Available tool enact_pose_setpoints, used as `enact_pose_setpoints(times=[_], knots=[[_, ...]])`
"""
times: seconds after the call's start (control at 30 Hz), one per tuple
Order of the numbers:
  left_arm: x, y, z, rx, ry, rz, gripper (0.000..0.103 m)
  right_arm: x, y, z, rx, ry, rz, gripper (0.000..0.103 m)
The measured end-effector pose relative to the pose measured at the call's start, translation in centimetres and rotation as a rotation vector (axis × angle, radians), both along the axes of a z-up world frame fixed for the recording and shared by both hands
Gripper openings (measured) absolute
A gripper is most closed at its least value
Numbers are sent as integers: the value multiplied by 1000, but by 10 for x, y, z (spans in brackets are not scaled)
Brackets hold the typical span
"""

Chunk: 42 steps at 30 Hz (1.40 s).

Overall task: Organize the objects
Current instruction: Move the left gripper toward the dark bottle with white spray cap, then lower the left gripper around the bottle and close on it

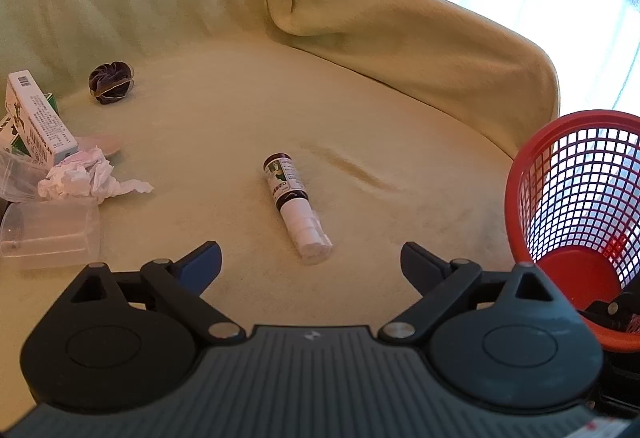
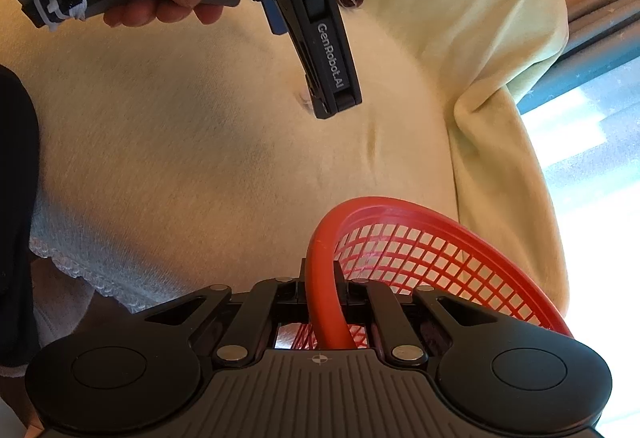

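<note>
We are hovering the left tool (image 1: 311,260) spread over the spray bottle (image 1: 295,206), lying at its 12 o'clock | right tool (image 2: 322,292) pinching the red basket (image 2: 404,234) rim | risk: round bottle rolling away, tilted basket slipping.

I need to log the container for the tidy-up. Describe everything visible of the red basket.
The red basket is a round mesh bin of what looks like plastic, with a thick rolled rim, grid-pattern walls and a solid red bottom. It is tipped so its mouth faces the left gripper's camera, beside the blanket-covered seat. No loose item shows inside it. The right gripper is shut on its rim, one finger inside, one outside. Bright window light shines through the mesh.
</note>
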State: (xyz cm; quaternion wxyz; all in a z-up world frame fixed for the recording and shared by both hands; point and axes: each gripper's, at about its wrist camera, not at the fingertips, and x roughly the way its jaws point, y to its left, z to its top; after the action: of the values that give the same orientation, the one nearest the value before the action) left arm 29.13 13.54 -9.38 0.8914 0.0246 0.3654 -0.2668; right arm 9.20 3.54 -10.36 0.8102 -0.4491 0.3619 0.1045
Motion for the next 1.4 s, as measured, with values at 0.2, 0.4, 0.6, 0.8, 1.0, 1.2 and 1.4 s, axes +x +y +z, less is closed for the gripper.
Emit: enact_pose_setpoints(times=[0.2,0.4,0.6,0.8,1.0,1.2,1.4], knots=[[5,-5,-1,-4,-5,-11,93,2,0,1,-7,2,-3,3],[9,-6,-2,-8,-6,-11,87,2,3,1,-14,7,-8,3],[12,-5,-2,6,-6,-49,86,2,3,1,-16,11,-8,3],[21,-11,1,146,-38,-172,84,1,3,-1,-22,12,-3,3],[33,-31,9,309,-83,-330,80,3,4,-1,-33,16,3,3],[49,-48,3,395,-89,-443,71,3,4,-1,-35,20,4,3],[54,-50,16,412,-140,-816,82,4,5,0,-46,23,15,3]])
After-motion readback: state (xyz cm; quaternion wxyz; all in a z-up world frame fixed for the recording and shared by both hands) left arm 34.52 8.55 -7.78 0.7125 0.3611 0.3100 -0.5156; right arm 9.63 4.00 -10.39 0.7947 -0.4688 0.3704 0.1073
